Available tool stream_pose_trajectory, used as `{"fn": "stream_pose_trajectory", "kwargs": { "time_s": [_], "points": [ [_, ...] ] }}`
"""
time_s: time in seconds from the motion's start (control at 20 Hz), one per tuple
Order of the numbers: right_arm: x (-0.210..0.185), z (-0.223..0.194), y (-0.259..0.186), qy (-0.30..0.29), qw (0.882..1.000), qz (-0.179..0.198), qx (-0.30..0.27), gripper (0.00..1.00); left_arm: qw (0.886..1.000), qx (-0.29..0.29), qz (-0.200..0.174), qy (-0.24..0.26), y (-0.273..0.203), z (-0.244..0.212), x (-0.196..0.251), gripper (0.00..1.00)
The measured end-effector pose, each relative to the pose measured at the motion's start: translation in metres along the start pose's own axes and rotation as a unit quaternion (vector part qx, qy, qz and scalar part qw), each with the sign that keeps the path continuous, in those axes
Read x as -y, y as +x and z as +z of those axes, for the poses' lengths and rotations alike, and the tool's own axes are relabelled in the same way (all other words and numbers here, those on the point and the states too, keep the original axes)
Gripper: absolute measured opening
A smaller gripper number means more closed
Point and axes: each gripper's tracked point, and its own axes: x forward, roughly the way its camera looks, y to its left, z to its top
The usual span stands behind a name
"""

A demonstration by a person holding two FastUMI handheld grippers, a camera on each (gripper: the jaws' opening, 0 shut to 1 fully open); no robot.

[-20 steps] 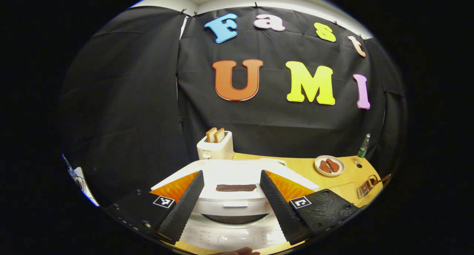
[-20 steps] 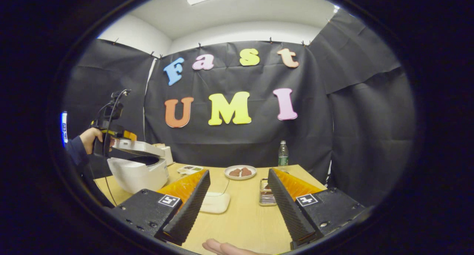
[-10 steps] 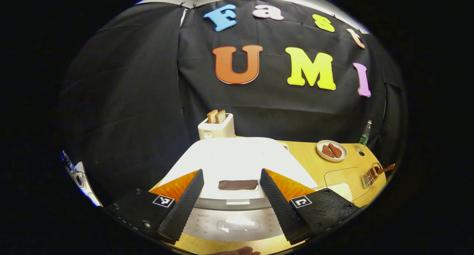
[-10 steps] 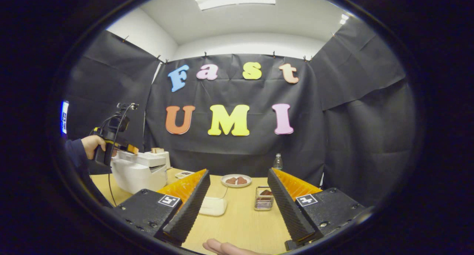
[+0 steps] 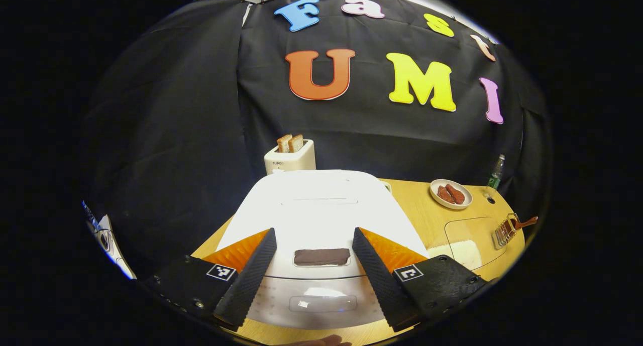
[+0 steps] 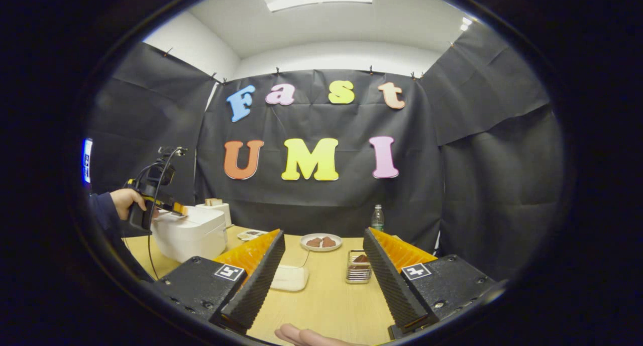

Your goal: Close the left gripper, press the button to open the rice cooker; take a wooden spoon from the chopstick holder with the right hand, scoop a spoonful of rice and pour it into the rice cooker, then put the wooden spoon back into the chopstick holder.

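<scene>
Now we log the rice cooker [image 5: 311, 205]: lid pressed down shut since a second ago, ending the task. Left gripper [image 5: 314, 270] and right gripper [image 6: 321, 278] both gape wide, empty.

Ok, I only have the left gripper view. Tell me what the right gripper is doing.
Observer: The right gripper hangs open above the table, holding nothing.
Operator: Give me what's ahead of it.
Observer: The chopstick holder stands between its fingers in the right gripper view, farther along the table.
Operator: Now describe my gripper from that side.
Observer: A hand holds the left gripper over the front top edge of the closed rice cooker; I cannot tell whether they touch.
</scene>
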Motion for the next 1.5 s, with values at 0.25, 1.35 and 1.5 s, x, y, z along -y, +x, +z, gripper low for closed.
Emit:
{"fn": "stream_pose_trajectory", "kwargs": {
  "time_s": [0.25, 1.35, 1.5],
  "points": [
    [-0.003, 0.002, -0.001, -0.004, 1.000, 0.001, 0.003, 0.98, 1.000, -0.009, 0.007, -0.002, 0.000, -0.001, 0.000, 0.99],
    [0.035, 0.052, 0.023, -0.022, 0.998, -0.058, 0.018, 0.98, 0.996, 0.083, 0.018, 0.020, -0.068, 0.047, 0.013, 0.96],
    [0.037, 0.063, 0.026, -0.021, 0.998, -0.062, 0.019, 0.98, 0.993, 0.119, 0.001, 0.010, -0.105, 0.068, 0.031, 0.96]
  ]
}}
